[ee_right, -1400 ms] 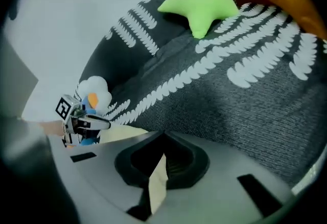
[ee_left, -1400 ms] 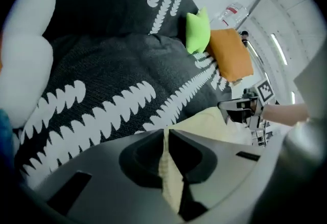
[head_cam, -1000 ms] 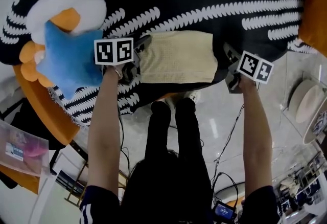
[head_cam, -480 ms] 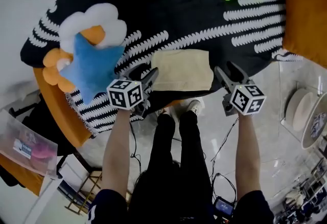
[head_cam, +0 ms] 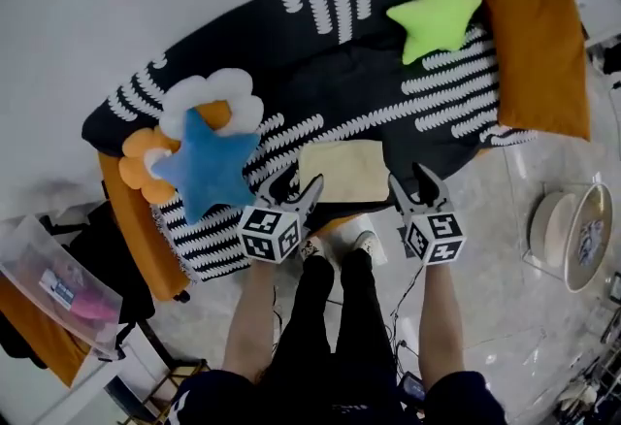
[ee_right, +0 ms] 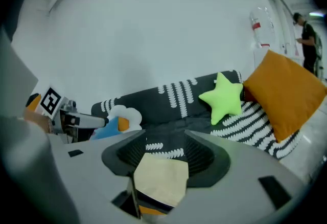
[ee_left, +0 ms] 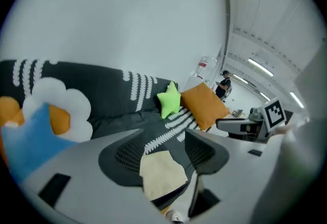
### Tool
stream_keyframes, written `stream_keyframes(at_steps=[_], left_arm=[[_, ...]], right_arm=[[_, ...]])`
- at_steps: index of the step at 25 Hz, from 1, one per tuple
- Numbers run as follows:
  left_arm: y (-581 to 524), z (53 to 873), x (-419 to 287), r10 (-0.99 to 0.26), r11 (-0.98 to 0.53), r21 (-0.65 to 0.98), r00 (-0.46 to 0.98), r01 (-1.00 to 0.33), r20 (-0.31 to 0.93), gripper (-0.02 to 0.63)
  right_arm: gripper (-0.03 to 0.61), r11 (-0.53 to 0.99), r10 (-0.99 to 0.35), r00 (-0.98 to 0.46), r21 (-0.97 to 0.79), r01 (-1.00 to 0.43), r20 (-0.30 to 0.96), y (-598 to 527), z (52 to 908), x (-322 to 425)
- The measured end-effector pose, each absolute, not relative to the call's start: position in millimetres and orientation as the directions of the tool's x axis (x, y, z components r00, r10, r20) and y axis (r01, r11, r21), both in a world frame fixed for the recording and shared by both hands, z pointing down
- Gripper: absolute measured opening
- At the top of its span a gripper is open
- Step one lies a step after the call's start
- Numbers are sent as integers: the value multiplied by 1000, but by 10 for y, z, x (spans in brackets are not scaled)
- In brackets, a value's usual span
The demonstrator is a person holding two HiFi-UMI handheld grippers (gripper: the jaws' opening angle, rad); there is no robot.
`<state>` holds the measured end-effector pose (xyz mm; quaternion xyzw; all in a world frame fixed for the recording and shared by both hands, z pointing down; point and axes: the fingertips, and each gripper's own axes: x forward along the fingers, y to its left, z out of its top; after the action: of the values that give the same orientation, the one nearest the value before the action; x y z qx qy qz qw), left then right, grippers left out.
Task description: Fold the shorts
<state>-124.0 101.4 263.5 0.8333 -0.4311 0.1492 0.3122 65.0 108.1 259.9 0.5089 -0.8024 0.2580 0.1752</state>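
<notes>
**Head view:** left gripper [head_cam: 297, 188] and right gripper [head_cam: 412, 182] are raised. The folded shorts [head_cam: 343, 171] lie flat on the sofa [head_cam: 388, 54], ahead of and between them.

**Left gripper view:** jaws partly open, just been closing, nothing between them. The shorts [ee_left: 161, 174] lie beyond the gap, untouched.

**Right gripper view:** jaws likewise partly open, just been closing, empty. The shorts [ee_right: 161, 179] lie ahead and below.

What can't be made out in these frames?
- Shorts: the number of folded layers is too small to count in the head view, and the underside is hidden against the sofa.
- Clear box: its contents are blurred in the head view, and the left edge cuts it off.
- Round object on the floor: too small in the head view to identify.
</notes>
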Motion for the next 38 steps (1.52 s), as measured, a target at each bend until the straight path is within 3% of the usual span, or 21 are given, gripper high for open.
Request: stream_keyframes(at_steps=[4, 17, 33, 38], left_arm=[[1154, 2143, -1195, -618, -520, 317, 606, -793, 502, 247], [1517, 836, -1361, -703, -548, 270, 611, -791, 364, 245], [2025, -232, -1542, -792, -548, 161, 571, -821, 216, 245], [2088, -400, -1562, -802, -552, 128, 567, -824, 188, 247]], right_arm=[[236, 389, -753, -400, -136, -911, 523, 1172, 2104, 582], [232, 364, -850, -315, 38, -931, 421, 1648, 811, 464], [233, 301, -938, -288, 45, -952, 196, 2135, -451, 296], [245, 273, -949, -251, 102, -957, 190, 2256, -620, 293]])
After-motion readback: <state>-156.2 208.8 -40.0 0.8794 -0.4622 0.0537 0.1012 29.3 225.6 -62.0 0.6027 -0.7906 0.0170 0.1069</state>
